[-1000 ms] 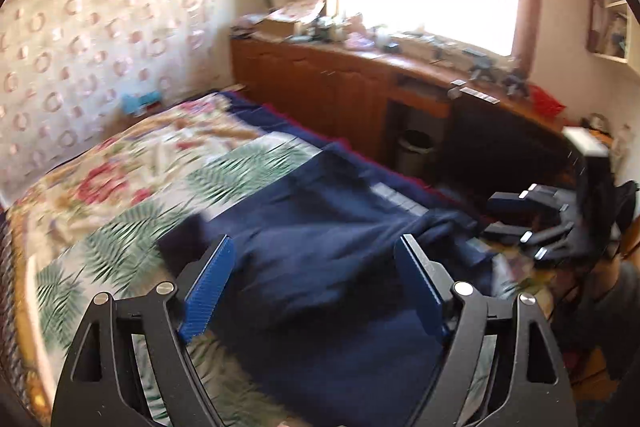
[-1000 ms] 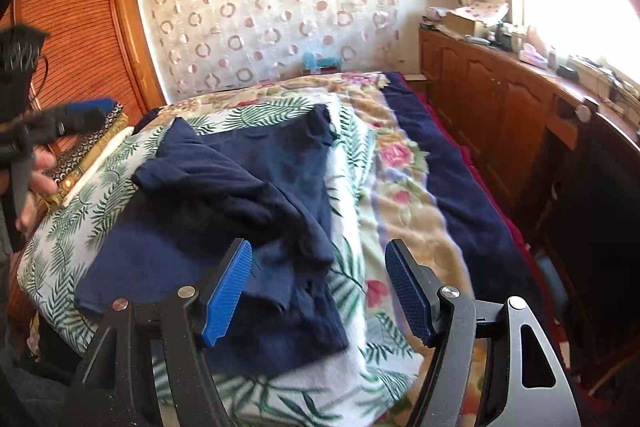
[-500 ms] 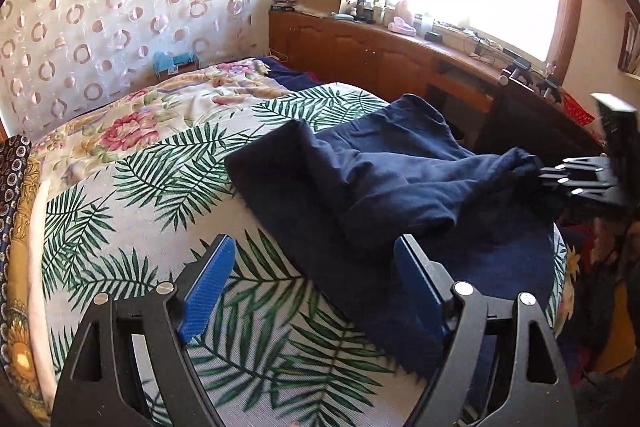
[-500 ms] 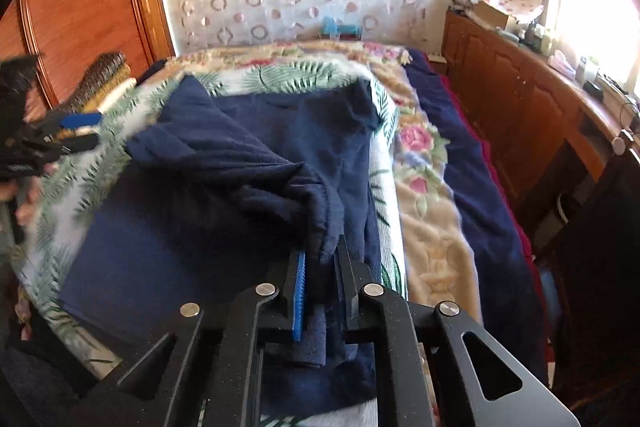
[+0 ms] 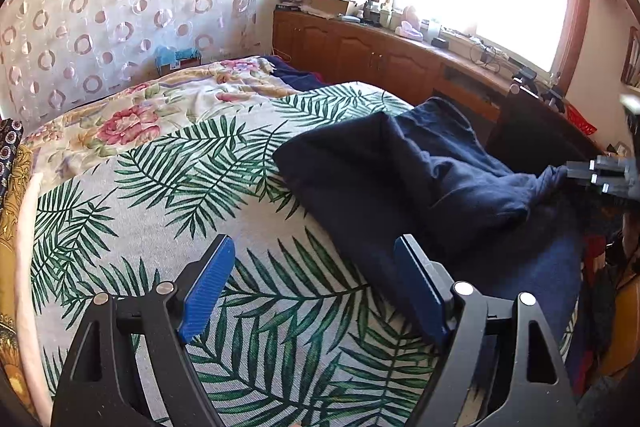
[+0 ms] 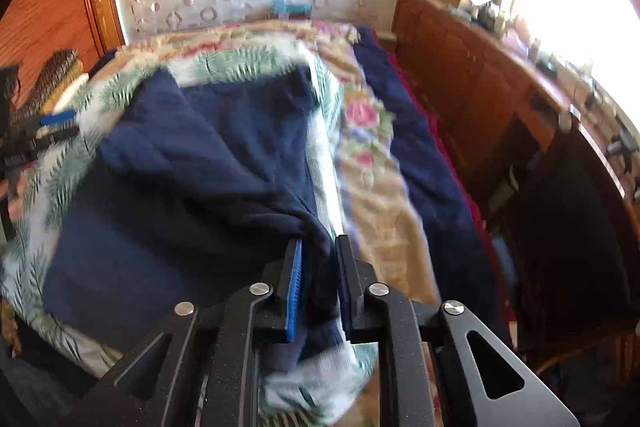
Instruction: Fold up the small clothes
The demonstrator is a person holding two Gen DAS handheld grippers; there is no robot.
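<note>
A dark navy garment (image 5: pixel 432 187) lies rumpled on the palm-leaf bedspread (image 5: pixel 168 195), partly folded over itself. My left gripper (image 5: pixel 316 279) is open and empty, hovering over the bedspread just left of the garment's near edge. My right gripper (image 6: pixel 318 263) is shut on a bunched edge of the navy garment (image 6: pixel 200 179) and lifts it slightly. The right gripper also shows at the right edge of the left wrist view (image 5: pixel 600 177), pinching the cloth. The left gripper shows at the left edge of the right wrist view (image 6: pixel 44 127).
A floral blanket (image 5: pixel 160 107) covers the far part of the bed. A wooden cabinet (image 5: pixel 380 55) with clutter runs under the bright window. A navy blanket (image 6: pixel 424 163) hangs along the bed's side. A wooden wardrobe (image 6: pixel 52 27) stands at left.
My right gripper shut on the garment's edge and now pulls it up. My left gripper moved back off the garment and stays open over the bare bedspread.
</note>
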